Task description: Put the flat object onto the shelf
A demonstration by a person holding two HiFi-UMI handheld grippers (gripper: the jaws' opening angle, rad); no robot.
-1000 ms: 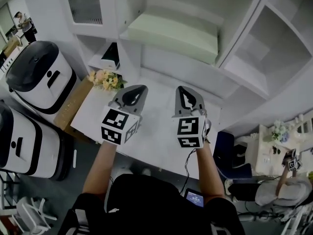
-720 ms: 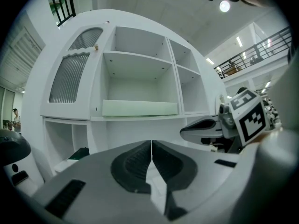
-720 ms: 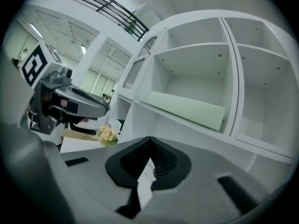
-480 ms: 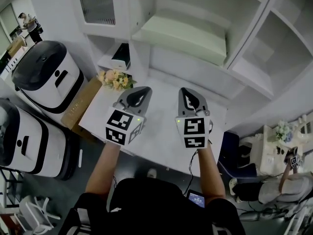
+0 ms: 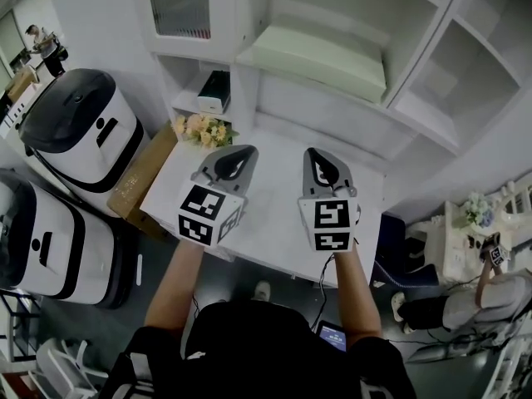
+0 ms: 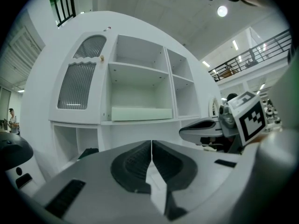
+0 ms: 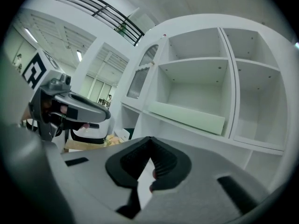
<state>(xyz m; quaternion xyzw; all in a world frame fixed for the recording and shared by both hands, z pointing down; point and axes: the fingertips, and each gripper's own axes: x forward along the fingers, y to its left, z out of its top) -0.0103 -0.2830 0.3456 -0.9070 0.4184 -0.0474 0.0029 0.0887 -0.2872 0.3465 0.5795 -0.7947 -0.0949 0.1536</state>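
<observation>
The flat object (image 5: 320, 55), a pale green rectangular slab with squared edges, lies in the middle compartment of the white shelf (image 5: 432, 98), its long side along the front edge and well apart from both claws. It appears stiff and probably light, like a board or foam panel, and is best taken at its two short ends and kept level. The left claw (image 5: 245, 150) and right claw (image 5: 310, 153) hover side by side above the white surface (image 5: 266, 223), each pressed together on nothing
</observation>
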